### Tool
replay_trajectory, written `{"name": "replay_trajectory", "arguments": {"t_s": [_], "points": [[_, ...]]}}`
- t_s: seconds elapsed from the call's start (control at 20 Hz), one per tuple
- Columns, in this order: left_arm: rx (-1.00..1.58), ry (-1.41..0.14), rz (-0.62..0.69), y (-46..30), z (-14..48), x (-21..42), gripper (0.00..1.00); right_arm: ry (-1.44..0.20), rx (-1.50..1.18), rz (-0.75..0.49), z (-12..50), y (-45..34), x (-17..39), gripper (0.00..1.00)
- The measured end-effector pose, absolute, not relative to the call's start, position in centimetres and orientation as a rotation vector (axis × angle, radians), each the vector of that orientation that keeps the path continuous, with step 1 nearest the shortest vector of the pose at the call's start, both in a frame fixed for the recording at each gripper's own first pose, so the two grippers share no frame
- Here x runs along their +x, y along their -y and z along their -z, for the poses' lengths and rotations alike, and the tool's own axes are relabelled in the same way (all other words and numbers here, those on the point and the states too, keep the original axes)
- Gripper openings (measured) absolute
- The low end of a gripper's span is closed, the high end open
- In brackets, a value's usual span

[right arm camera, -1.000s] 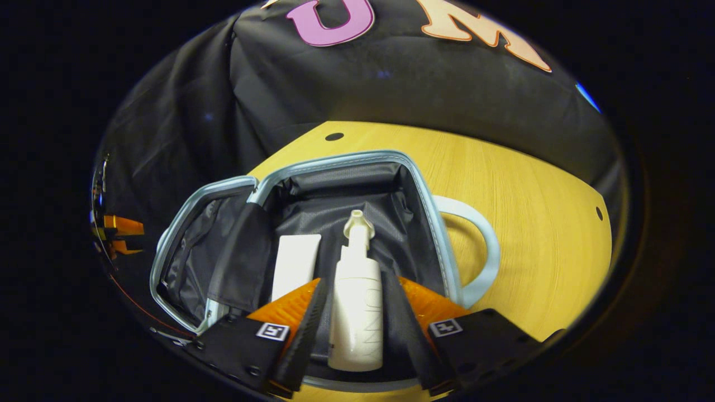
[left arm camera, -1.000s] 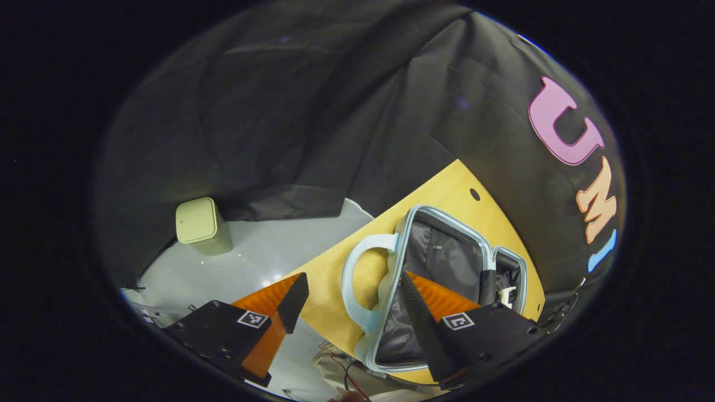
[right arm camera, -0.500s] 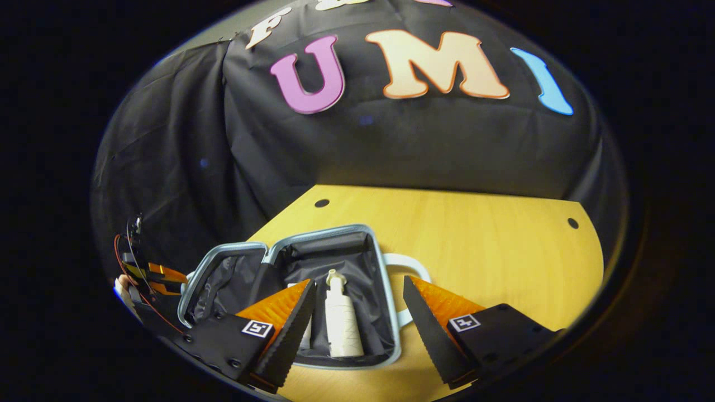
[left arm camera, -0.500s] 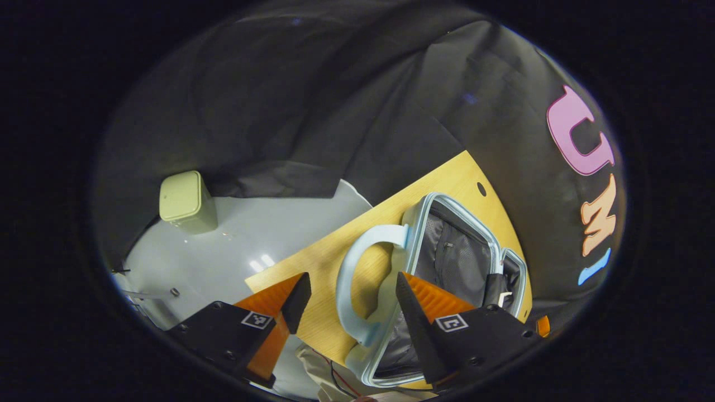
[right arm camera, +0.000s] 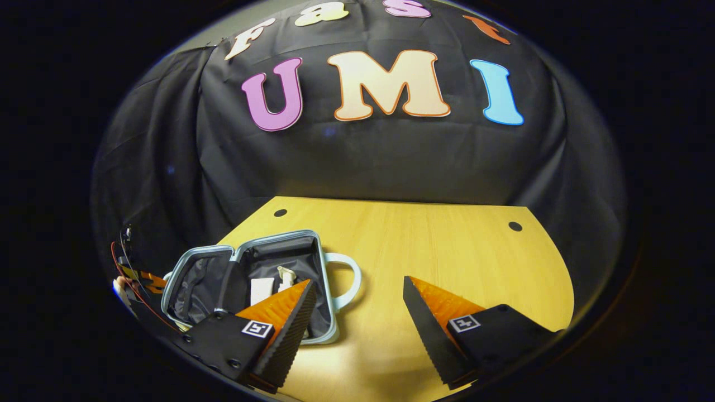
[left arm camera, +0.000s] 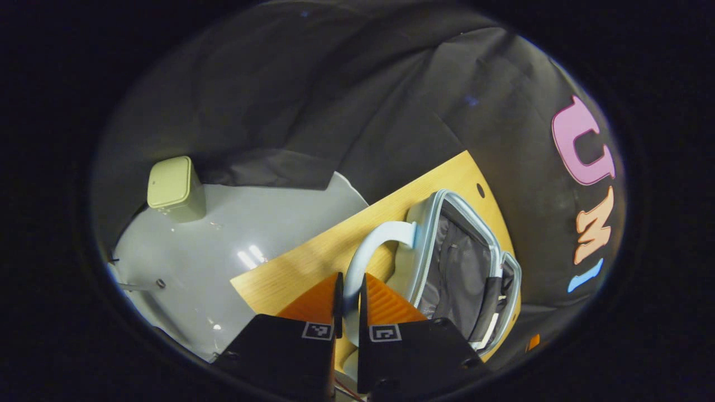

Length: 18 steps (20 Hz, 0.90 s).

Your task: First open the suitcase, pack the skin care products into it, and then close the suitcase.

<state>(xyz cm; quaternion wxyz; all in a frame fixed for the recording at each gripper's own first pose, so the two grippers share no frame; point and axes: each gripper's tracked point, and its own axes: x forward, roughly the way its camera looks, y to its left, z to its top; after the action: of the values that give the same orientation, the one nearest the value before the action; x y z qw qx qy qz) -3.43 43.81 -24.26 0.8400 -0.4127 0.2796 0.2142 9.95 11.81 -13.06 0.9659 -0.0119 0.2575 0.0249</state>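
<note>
Wooden table [right arm camera: 447,251] standing in front of black cloth wall [right arm camera: 391,162], two round holes [right arm camera: 515,226] showing near its back corners. In left gripper view, table corner [left arm camera: 246,282] jutting out over pale grey glossy floor [left arm camera: 234,223], light glare reflecting off it. Small pale green lidded bin [left arm camera: 170,183] sitting on floor, close against hanging cloth [left arm camera: 268,167], well apart from table. Cloth edge draping down onto floor behind bin.

Black gripper bodies [right arm camera: 223,340] with square white tag markings, screws, ridged wedge-shaped fingers [right arm camera: 441,318].
</note>
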Motion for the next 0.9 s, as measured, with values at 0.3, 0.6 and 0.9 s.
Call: {"name": "replay_trajectory", "arguments": {"t_s": [0.3, 0.6, 0.9], "points": [[-0.846, -0.604, -0.414, -42.5, 22.7, -3.8, 0.04, -0.55, -0.035, -0.07, 14.2, -11.7, 9.0, 0.98], [-0.758, -0.523, -0.334, -39.4, 14.3, -2.8, 0.02, -0.548, -0.009, -0.091, 14.0, -11.5, 8.6, 0.95], [-0.645, -0.434, -0.205, -33.9, 5.5, -0.6, 0.02, -0.518, 0.021, -0.078, 13.3, -8.9, 8.6, 0.99]]}}
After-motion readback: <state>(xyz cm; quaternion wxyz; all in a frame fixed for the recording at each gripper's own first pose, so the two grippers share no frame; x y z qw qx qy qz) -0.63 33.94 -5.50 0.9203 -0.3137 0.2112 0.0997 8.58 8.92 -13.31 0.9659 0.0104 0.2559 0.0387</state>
